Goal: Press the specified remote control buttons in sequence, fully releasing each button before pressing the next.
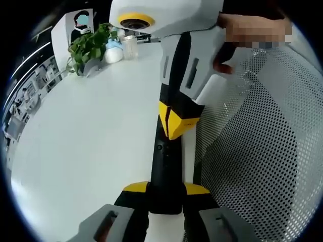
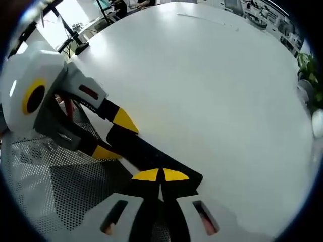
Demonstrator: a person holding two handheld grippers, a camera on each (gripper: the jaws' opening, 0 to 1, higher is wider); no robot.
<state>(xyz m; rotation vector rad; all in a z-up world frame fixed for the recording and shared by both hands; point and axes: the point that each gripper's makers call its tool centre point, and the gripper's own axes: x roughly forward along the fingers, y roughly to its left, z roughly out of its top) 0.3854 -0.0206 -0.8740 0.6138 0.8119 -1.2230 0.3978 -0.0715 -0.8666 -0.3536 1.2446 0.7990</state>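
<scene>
Remote (image 1: 164, 166) at table (image 1: 91, 141) edge, left gripper (image 1: 166, 189) apparently clamping

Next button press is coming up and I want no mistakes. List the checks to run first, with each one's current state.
1. Remote clamped between the left gripper jaws: ok.
2. Right gripper jaws shut to a point for pressing: ok.
3. Right gripper lifted fully off the remote: not ok, its tip appears to rest on the remote.
4. Which button lies under that tip: cannot tell, no button is legible.
5. Remote visible in both views: ok.
6. Remote lying flat on the white table beside the perforated mesh: cannot tell.
</scene>
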